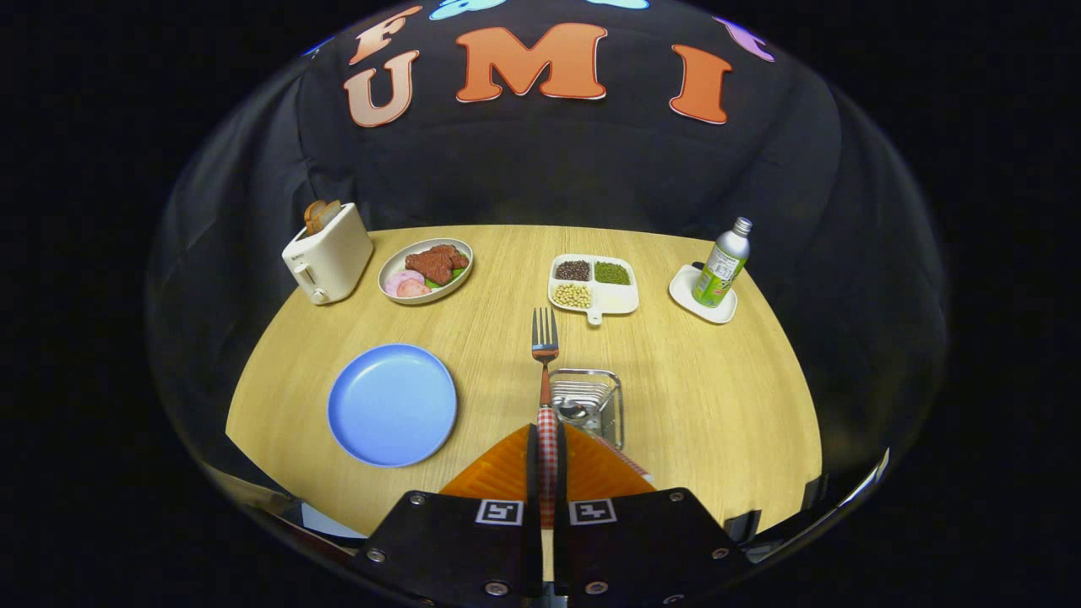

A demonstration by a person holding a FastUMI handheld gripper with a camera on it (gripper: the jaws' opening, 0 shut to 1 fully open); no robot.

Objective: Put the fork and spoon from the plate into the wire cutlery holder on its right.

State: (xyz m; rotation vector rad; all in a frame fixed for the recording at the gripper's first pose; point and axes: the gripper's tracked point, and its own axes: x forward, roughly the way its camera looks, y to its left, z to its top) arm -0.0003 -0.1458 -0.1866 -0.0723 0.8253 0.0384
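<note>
Clamped between our gripper's (pixel 547 439) two fingers is the checked handle of the fork (pixel 545 371), its metal tines pointing away from us across the pale wood-grain table (pixel 718 397). Just beneath and to the right of the fork sits the wire cutlery holder (pixel 591 401), a small shiny cage of thin rods with what looks like the spoon (pixel 574 411) already resting inside. To its left lies the round, smooth blue plate (pixel 393 405), now bare. We judge the risk plain: the fork lies nearly level over the holder, so the tines could catch on the rim or knock the light cage over if we lower it without tipping it upright first; letting go too early would send it sliding onto the table. Farther off stand a divided white tray (pixel 594 287) of beans and grains and an oval dish (pixel 425 270) of meat and sliced food. At the far left sits a boxy cream toaster (pixel 328 253), at the far right a slim labelled bottle (pixel 722 263) on a white coaster (pixel 703 295).
</note>
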